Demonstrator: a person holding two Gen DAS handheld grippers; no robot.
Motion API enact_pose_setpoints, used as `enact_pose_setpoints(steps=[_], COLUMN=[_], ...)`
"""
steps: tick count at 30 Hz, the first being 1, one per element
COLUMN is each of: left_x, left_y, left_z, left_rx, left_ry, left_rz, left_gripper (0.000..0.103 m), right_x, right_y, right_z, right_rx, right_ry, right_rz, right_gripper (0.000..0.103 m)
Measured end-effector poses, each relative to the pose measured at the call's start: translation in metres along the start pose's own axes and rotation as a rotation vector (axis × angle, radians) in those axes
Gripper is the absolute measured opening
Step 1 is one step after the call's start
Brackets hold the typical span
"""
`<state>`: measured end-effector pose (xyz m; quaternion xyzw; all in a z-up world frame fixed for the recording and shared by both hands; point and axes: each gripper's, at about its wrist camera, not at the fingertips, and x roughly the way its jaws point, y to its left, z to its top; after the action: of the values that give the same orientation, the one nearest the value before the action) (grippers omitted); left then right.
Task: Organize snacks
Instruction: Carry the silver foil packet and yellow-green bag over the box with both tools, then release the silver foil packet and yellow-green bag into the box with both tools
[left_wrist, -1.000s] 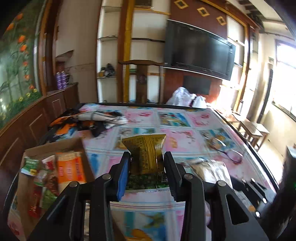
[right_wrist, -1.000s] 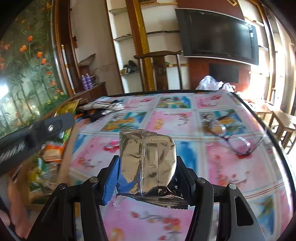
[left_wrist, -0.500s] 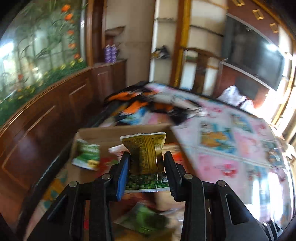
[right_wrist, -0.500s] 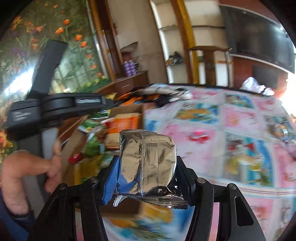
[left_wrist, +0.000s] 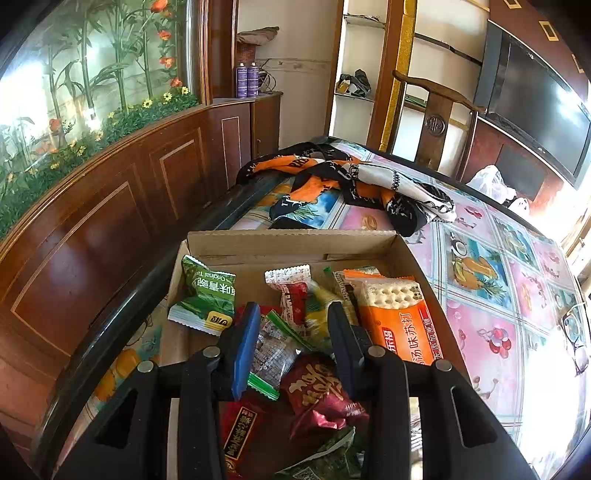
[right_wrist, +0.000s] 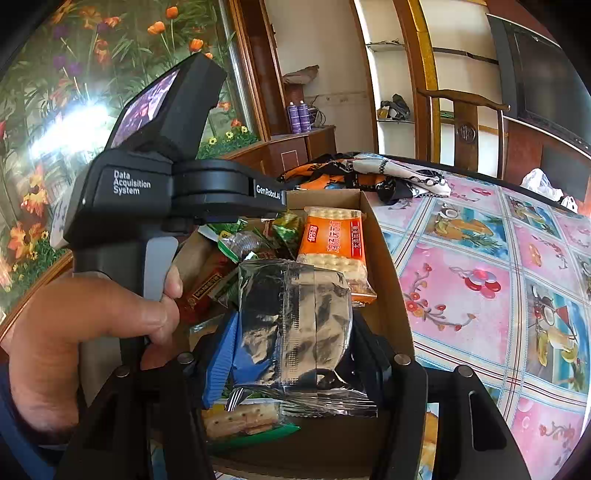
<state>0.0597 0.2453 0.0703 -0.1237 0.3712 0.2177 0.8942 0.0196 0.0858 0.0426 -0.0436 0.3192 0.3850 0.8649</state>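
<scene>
Left gripper (left_wrist: 290, 338) hangs spread wide and empty over our cardboard box (left_wrist: 291, 242); we should lift it straight up so no packet snags. From the right wrist, our right gripper (right_wrist: 291, 345) clamps the silver foil packet (right_wrist: 295, 321) just above the box's near end, beside the orange cracker pack (right_wrist: 334, 240). We'd lower it, then release.

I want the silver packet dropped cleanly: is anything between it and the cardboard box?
Nothing visible blocks it. The right tool holds the silver packet right over the open cardboard box. Below lie only snacks, such as the orange cracker pack. The left tool hovers open nearby.
</scene>
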Motion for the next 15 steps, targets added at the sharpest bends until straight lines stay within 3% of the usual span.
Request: enact_pose_setpoints(steps=[3, 9, 11, 15], left_x=[-0.004, -0.018, -0.03, -0.061], left_y=[-0.001, 0.001, 0.004, 0.004], left_z=[0.001, 0.004, 0.004, 0.001], left_rx=[-0.002, -0.028, -0.057, -0.092], left_ry=[-0.022, -0.089, -0.142, -0.289], left_rz=[0.012, 0.015, 0.006, 0.008], left_gripper=[0.056, 0.066, 0.071, 0.092], right_x=[-0.002, -0.017, -0.027, -0.053], right_y=[-0.004, -0.006, -0.008, -0.016], right_z=[-0.001, -0.003, -0.004, -0.01], right_rx=[0.005, -0.025, -0.031, -0.048], right_ry=[-0.003, -0.03, -0.048, -0.107], right_rz=[0.004, -0.015, -0.029, -0.069], right_gripper=[0.067, 0.079, 0.081, 0.088])
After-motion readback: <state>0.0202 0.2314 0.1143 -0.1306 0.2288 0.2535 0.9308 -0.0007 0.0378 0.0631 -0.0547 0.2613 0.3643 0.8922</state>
